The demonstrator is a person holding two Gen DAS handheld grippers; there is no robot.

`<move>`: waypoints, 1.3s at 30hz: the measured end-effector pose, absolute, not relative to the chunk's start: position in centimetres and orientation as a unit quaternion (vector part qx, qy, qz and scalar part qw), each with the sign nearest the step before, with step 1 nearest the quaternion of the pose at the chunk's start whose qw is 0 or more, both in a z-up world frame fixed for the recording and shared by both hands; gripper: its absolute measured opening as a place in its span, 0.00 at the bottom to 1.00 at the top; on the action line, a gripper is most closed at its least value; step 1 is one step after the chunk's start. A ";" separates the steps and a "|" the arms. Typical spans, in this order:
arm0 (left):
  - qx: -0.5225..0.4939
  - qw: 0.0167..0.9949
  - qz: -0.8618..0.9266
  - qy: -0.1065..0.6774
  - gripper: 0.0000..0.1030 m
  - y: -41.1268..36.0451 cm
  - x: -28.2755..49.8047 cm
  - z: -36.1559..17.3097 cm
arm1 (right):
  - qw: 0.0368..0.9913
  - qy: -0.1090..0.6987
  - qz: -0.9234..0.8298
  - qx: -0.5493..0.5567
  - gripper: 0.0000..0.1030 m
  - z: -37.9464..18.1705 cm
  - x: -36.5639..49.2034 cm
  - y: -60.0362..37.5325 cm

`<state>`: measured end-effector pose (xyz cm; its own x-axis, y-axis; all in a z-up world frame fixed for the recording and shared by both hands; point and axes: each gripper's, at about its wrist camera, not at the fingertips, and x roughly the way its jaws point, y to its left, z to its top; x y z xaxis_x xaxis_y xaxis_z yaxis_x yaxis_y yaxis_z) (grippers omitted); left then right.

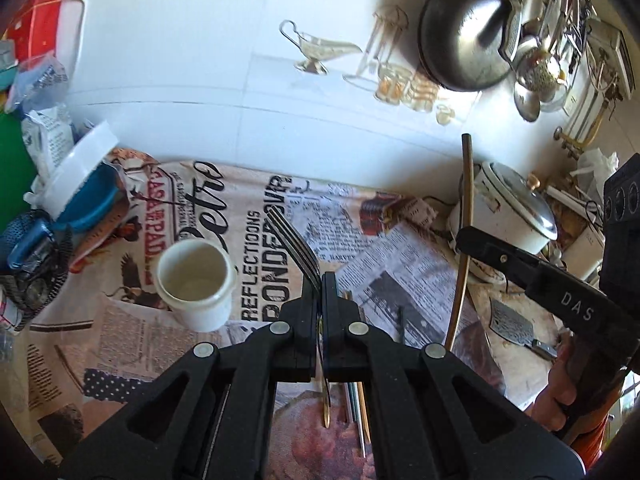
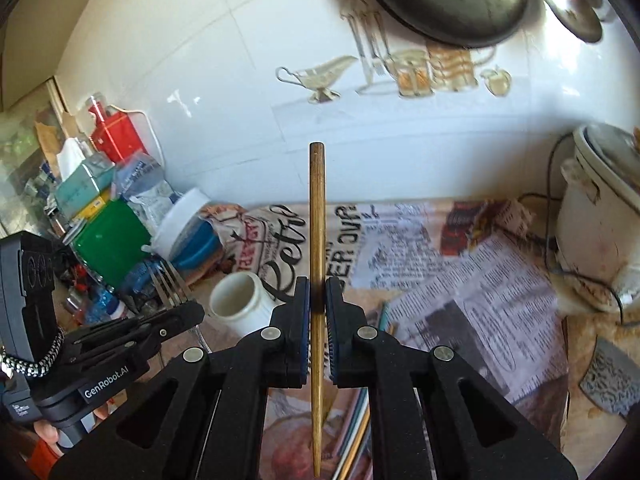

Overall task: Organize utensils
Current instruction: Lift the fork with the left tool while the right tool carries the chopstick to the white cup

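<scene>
The white cup stood empty; at its 3 o'clock the left gripper clenched a fork, while the right gripper clenched a chopstick.

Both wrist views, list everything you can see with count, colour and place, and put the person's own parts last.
Metal fork: one, silver, clamped in the left gripper.
Wooden chopstick: one, brown, clamped in the right gripper.
White plastic cup: one, empty, upright on the cloth.
Newsprint-pattern tablecloth: one, multicoloured, covering the table.
Loose utensils: several, mixed colours, lying on the cloth below the grippers.
Cleaver: one, grey blade, right of the cloth.
White cooker: one, far right.
Dark pan: one, hanging on the tiled wall.
Green container: one, left clutter.
Left gripper: black, shut.
Right gripper: black, shut.
Hand: one, holding the right gripper's handle.
</scene>
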<state>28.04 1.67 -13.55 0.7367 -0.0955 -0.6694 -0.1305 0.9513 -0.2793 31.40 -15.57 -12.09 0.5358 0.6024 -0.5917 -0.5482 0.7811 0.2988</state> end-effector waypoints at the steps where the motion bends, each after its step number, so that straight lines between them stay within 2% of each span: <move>1: -0.157 0.920 0.015 0.360 0.00 2.1 27.9 -13.3 | 0.875 0.347 0.334 0.036 0.07 -11.6 31.4 -15.1; 21: -0.141 0.937 0.032 0.318 0.00 13.5 30.8 -10.3 | 0.891 0.283 0.350 0.055 0.07 -8.2 34.4 -4.2; 31: -0.144 0.932 0.012 0.332 0.00 17.0 34.0 -13.4 | 0.902 0.277 0.325 0.056 0.07 -10.2 36.7 0.5; 39: -0.138 0.920 0.003 0.366 0.00 17.2 36.3 -17.8 | 0.899 0.309 0.308 0.043 0.07 -14.3 37.8 3.1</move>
